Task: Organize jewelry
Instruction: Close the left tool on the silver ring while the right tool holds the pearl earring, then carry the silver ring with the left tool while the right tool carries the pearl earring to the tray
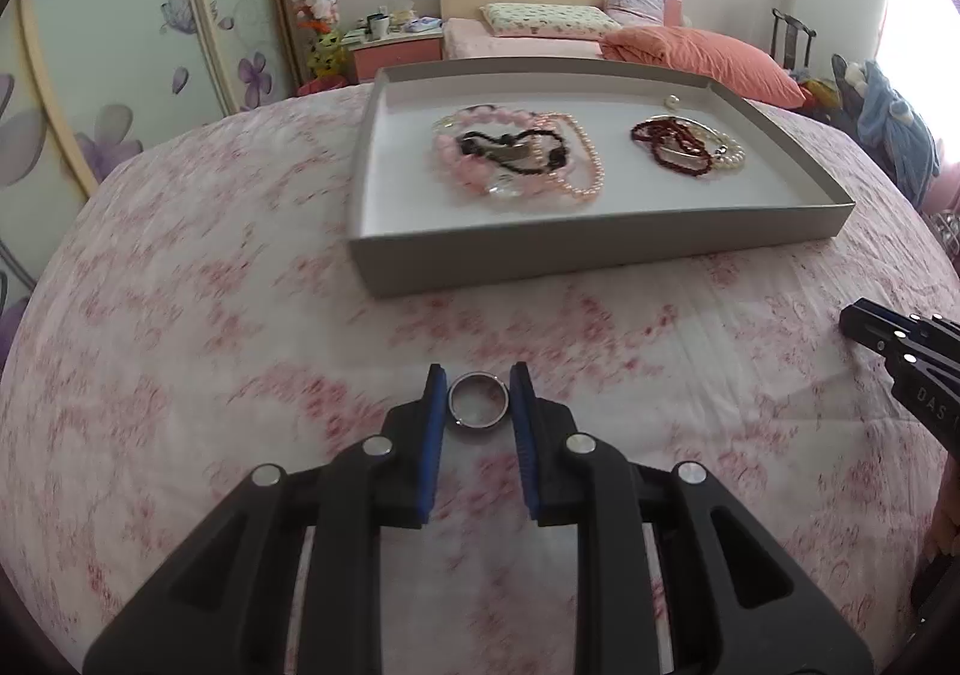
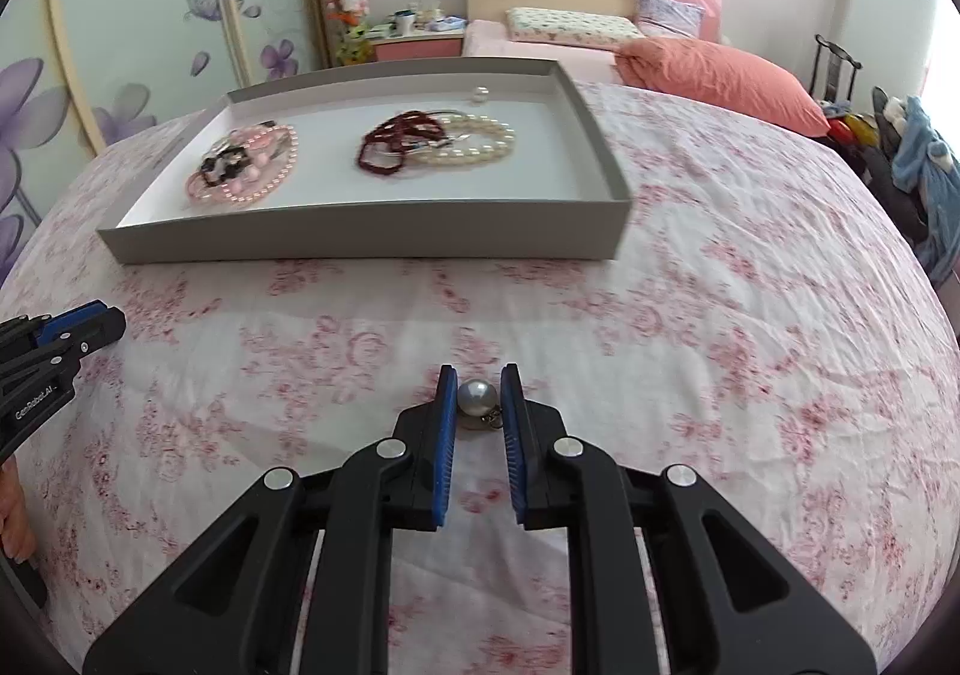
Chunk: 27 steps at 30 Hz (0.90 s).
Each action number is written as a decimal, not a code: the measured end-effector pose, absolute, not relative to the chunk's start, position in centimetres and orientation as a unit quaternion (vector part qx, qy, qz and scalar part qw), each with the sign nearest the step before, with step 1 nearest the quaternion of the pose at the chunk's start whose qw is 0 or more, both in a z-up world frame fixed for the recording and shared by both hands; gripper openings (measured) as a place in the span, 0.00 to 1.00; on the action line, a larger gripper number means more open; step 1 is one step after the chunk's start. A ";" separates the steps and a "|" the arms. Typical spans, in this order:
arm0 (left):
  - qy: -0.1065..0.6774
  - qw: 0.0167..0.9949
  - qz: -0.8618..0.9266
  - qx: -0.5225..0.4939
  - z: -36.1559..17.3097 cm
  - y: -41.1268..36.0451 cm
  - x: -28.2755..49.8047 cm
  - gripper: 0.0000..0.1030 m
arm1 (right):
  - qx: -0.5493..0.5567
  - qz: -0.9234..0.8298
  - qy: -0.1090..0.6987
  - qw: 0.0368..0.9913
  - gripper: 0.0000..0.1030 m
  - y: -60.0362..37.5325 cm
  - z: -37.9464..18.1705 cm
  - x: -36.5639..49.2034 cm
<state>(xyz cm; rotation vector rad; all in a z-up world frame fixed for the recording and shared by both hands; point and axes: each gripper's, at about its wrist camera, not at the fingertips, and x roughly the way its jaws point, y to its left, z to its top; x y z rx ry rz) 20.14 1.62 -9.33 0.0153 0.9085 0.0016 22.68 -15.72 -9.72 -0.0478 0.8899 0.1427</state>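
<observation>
Left wrist: your left tongs (image 1: 479,398) pinch the ring (image 1: 479,401), right tongs (image 2: 479,398) clamp the pearl (image 2: 477,396). Next, carry both to the tray (image 1: 600,249) at 12 o'clock.

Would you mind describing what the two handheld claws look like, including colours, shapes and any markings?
Both are matte black plastic. The left claw and right claw each have two angular arms with triangular cut-outs, round silver pivot pins, and straight fingers faced with ribbed blue pads. Seen from the side, the left claw carries white lettering that looks like "GenRobot.AI"; the right one shows "DAS" in pale letters. No cables or sleeves are visible.
</observation>
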 end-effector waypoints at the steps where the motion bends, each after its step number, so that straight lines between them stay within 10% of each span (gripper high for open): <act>1: 0.437 0.900 0.001 0.007 -9.4 1.8 19.9 0.22 | -0.024 0.073 0.430 0.900 0.15 -15.4 -9.7 22.7; 27: 0.437 0.900 0.001 -0.004 -9.4 1.9 19.9 0.22 | -0.030 0.086 0.430 0.898 0.15 -14.6 -9.7 22.7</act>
